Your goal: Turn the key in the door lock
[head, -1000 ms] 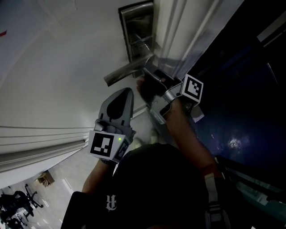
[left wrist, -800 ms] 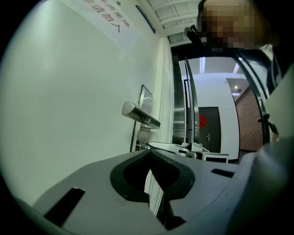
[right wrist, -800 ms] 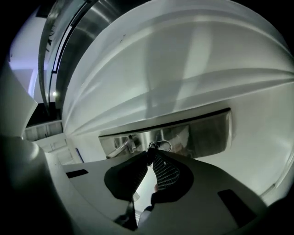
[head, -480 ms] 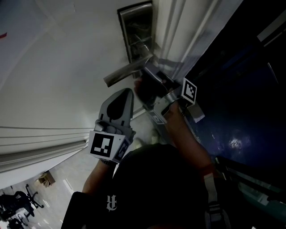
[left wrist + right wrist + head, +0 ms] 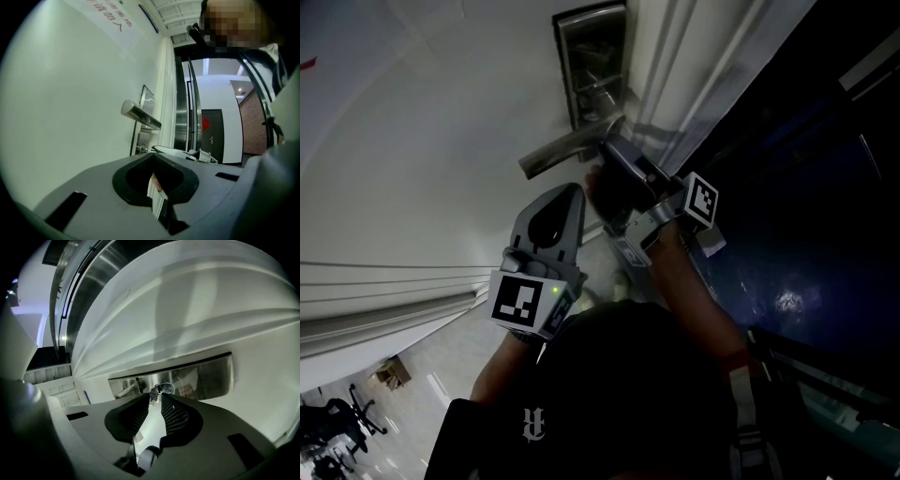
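The right gripper (image 5: pixel 155 401), its ribbed black pads closed on the small metal key (image 5: pixel 153 396), held that key in the lock of a rectangular brushed-steel plate (image 5: pixel 206 378), with a thin wire ring (image 5: pixel 165 388) hanging at the key's head. Above the lock, a straight steel lever handle (image 5: pixel 567 150) stood out from the smooth white door (image 5: pixel 412 141). The grey plastic left gripper (image 5: pixel 568 197) hovered apart, jaws together and holding nothing.
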Available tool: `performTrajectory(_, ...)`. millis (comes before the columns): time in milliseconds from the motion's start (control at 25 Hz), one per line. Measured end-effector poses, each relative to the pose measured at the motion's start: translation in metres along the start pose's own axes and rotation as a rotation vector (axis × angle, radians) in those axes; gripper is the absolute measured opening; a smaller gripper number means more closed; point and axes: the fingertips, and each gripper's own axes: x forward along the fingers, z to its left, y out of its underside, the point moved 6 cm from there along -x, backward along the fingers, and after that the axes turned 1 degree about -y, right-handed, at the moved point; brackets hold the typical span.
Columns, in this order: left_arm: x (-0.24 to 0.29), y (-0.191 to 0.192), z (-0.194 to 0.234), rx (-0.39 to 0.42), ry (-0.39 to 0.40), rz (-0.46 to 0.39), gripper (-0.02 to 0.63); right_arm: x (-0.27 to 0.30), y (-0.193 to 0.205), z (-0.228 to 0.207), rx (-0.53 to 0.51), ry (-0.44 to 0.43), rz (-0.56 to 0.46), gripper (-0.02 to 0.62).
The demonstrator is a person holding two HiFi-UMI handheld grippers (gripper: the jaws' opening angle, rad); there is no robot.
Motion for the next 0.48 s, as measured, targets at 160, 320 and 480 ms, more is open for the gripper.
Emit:
performTrajectory(160,-0.001,-0.001,-0.004,-0.002,0.012,-0.002,0.006,-0.009,0.001,0.005,-0.045,0.024,-0.008,0.061)
performTrajectory(320,0.002,0.001,-0.005,-0.007,0.02,-0.001,0.006,-0.012,-0.002,0.012,-0.195,0.078,0.023,0.061)
performTrajectory(480,0.003,0.002,-0.006,-0.009,0.027,0.001,0.006,-0.013,-0.002,0.029,-0.523,0.163,0.089,0.061)
